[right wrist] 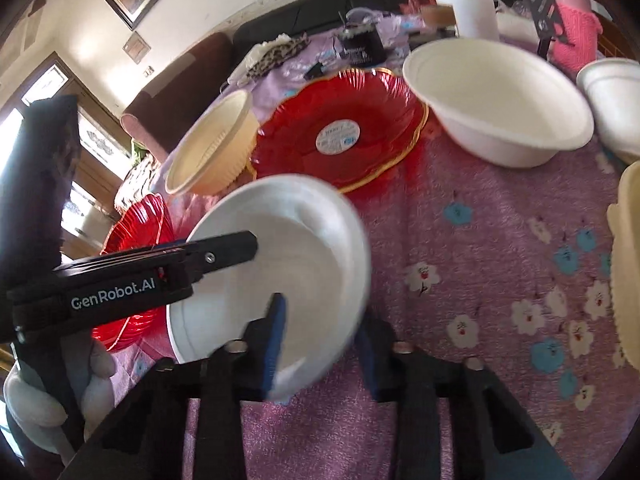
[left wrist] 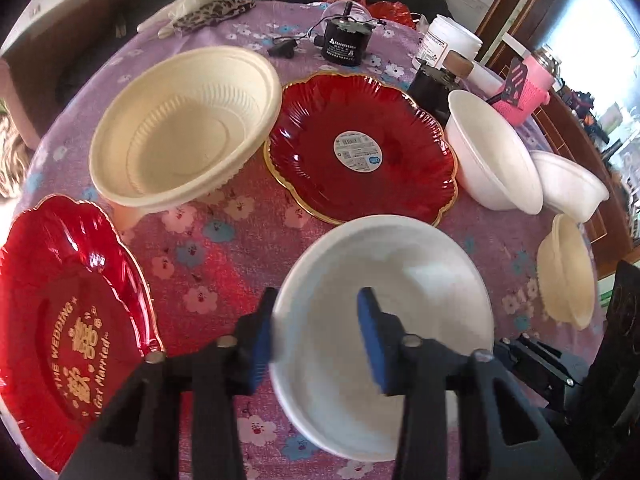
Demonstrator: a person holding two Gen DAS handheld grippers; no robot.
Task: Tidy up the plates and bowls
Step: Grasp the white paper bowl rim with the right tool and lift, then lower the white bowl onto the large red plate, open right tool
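A white bowl point(left wrist: 384, 276) sits on the purple floral tablecloth point(left wrist: 208, 248), close in front of me. My left gripper point(left wrist: 318, 300) straddles its left rim, one blue pad outside and one inside. A gap shows between the pads, so it is open. My right gripper point(right wrist: 322, 312) straddles the same white bowl point(right wrist: 280, 260) at its right rim, also with a gap, open. Behind lie a cream ribbed bowl point(left wrist: 184, 128), a red plate with a sticker point(left wrist: 360, 148) and a red wedding plate point(left wrist: 68, 320). Two more white bowls point(left wrist: 492, 156) and a small cream bowl point(left wrist: 568, 276) stand at the right.
At the back of the table stand a black motor unit point(left wrist: 344, 40), a white jar point(left wrist: 452, 40), a pink-sleeved bottle point(left wrist: 528, 88) and a leopard-print cloth point(left wrist: 216, 12). A white-gloved hand point(right wrist: 36, 408) holds the left gripper's body. Dark furniture stands beyond the table's right edge.
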